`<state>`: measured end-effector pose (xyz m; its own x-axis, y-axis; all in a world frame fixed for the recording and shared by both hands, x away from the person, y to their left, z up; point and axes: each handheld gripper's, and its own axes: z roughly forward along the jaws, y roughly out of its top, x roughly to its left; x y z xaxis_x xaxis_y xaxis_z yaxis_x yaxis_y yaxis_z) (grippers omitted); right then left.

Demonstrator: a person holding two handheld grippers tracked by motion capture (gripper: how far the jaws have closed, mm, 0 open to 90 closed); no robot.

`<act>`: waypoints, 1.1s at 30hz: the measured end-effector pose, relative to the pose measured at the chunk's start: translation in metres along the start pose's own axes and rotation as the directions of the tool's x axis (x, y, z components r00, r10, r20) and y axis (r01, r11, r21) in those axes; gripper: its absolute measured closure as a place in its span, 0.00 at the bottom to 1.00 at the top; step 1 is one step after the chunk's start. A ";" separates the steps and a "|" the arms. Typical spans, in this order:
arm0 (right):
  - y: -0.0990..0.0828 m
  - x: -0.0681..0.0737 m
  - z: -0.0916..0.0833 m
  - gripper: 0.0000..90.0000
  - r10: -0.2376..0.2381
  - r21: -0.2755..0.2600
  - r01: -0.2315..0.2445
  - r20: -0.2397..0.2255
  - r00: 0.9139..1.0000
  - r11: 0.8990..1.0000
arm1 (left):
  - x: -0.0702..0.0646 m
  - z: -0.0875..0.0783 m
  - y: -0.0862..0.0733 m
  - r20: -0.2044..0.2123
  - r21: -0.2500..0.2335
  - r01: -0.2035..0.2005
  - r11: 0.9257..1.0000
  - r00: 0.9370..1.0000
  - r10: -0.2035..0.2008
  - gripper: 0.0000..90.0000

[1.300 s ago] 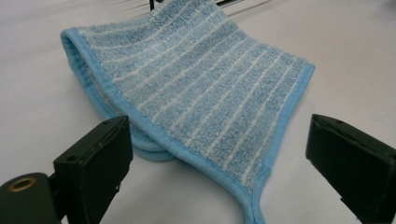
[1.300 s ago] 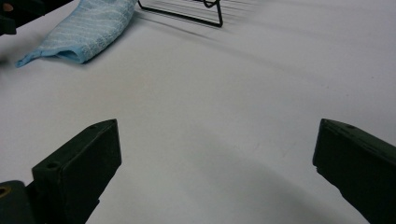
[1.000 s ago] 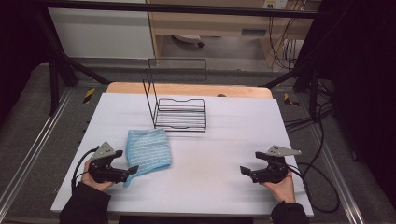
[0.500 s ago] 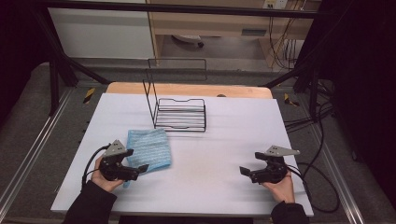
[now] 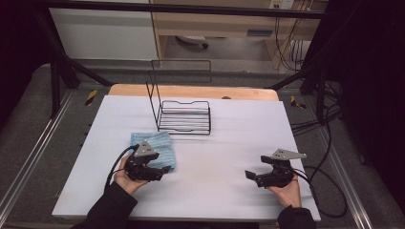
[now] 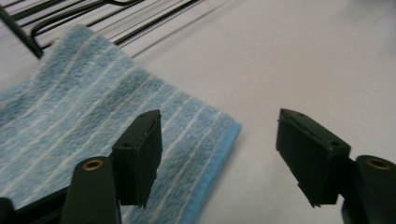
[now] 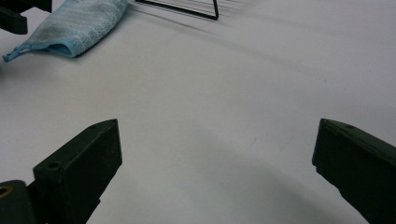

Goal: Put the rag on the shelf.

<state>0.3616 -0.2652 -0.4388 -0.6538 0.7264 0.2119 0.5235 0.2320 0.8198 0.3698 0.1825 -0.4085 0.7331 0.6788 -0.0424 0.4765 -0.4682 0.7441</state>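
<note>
No writing is legible anywhere. In the high view the left gripper (image 5: 165, 170) sits at the near corner of the blue striped towel (image 5: 155, 145), lying flat before the wire rack (image 5: 184, 117). Its own view shows jaws closing, still apart, straddling the towel's corner hem. The right gripper (image 5: 249, 175) rests spread wide over bare table (image 5: 229, 138).

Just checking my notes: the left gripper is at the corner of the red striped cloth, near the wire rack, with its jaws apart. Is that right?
Not quite: the cloth is blue with pale stripes, not red, as the left gripper view shows. The rest holds: the left gripper is at its corner, jaws apart and just closing without pressing it, near the wire rack.
</note>
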 end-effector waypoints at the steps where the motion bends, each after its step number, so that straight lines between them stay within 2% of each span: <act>1: 0.000 0.000 0.000 0.02 0.000 0.000 0.000 0.000 1.000 1.000 | -0.002 0.003 0.002 0.003 0.005 0.003 1.000 1.000 -0.003 0.36; 6: 0.000 0.001 0.000 0.02 0.001 0.008 -0.001 -0.002 1.000 1.000 | -0.009 0.022 0.008 -0.017 0.045 -0.009 0.999 1.000 0.010 0.45; 11: -0.001 0.001 0.002 0.02 0.001 0.018 -0.001 -0.001 1.000 1.000 | -0.008 0.041 0.002 -0.027 0.090 -0.003 0.996 1.000 0.005 0.49; 20: -0.001 0.000 0.003 0.02 -0.007 0.023 0.007 -0.001 1.000 1.000 | -0.005 0.049 -0.002 -0.057 0.084 0.002 0.996 0.998 0.003 0.58; 24: -0.001 0.000 0.003 0.02 -0.006 0.021 0.006 0.000 1.000 1.000 | -0.006 0.050 -0.002 -0.078 0.087 -0.018 0.996 0.997 0.024 0.62; 29: -0.001 0.000 0.005 0.03 -0.005 0.028 0.005 -0.003 1.000 1.000 | 0.000 0.050 -0.001 -0.067 0.086 0.025 0.996 0.998 -0.019 0.79; 33: -0.001 0.000 0.005 0.03 -0.005 0.032 0.005 -0.003 1.000 0.999 | 0.002 0.052 0.000 -0.052 0.090 0.044 0.995 0.998 -0.039 0.86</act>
<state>0.3634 -0.2619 -0.4426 -0.6581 0.7233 0.2090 0.5371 0.2565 0.8036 0.3969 0.1547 -0.4439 0.6876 0.7252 -0.0368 0.5499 -0.4869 0.6787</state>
